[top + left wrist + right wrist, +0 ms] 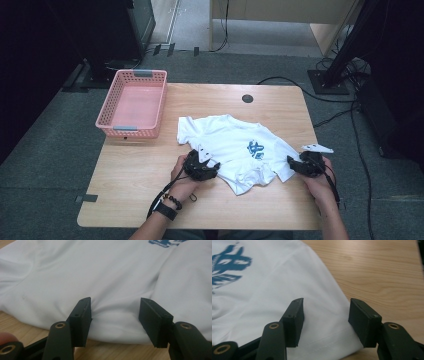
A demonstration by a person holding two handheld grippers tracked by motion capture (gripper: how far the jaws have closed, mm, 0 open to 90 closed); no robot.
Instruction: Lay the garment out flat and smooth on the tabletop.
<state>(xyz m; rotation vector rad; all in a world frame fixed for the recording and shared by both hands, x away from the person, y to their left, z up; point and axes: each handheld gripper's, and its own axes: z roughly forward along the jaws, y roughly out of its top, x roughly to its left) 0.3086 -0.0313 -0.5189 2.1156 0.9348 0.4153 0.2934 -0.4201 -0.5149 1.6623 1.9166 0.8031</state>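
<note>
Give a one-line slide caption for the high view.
Both tongs, left and right, open at opposite edges of a white T-shirt.

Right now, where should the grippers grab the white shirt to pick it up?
Grab the shirt by its near edge, one gripper toward each end, coming in low from the person's side. The hem lies flat and thin on the table, so open jaws can slide around it.

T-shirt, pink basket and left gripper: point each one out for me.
white T-shirt [227,137], high view, plain chest fabric.
pink basket [129,132], high view, near wall.
left gripper [114,311], left gripper view, midway between its fingertips, over the shirt's edge.
</note>
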